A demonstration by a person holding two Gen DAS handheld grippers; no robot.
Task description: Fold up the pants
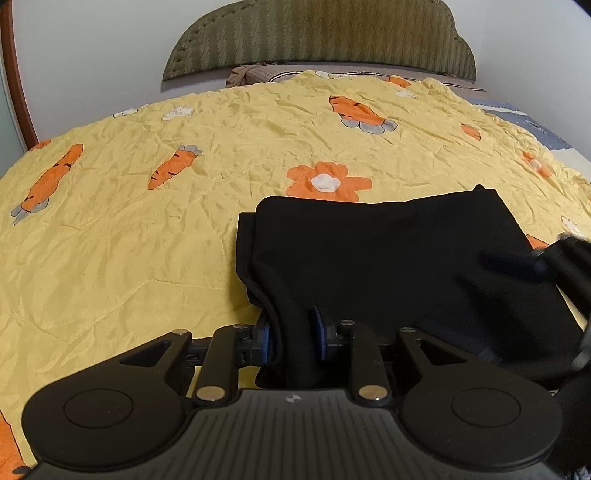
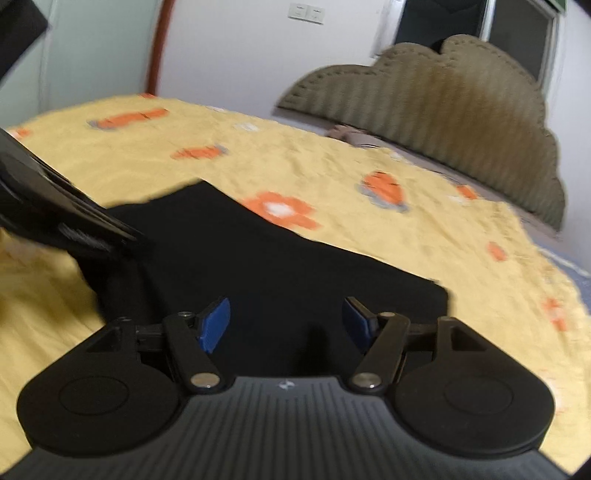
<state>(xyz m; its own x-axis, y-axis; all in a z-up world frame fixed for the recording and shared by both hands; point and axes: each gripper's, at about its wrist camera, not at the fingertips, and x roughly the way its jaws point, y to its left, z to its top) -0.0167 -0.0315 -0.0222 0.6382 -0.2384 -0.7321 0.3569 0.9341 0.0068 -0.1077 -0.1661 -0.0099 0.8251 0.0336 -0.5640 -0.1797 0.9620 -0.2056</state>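
The black pants (image 1: 388, 266) lie folded in a compact stack on the yellow bedspread (image 1: 129, 221). My left gripper (image 1: 293, 339) has its blue pads closed on the near left edge of the pants. My right gripper (image 2: 286, 325) is open, its blue pads (image 2: 216, 325) spread wide just above the near edge of the pants (image 2: 277, 258), holding nothing. The right gripper also shows at the right edge of the left wrist view (image 1: 565, 266). The left gripper's body shows at the left of the right wrist view (image 2: 55, 214). The right wrist view is motion-blurred.
The bedspread carries orange carrot and flower prints. A green padded headboard (image 1: 317, 37) and a brown pillow (image 1: 258, 74) stand at the far end. A white wall lies behind, with a window (image 2: 476, 22) and a red-brown door frame (image 2: 162, 44).
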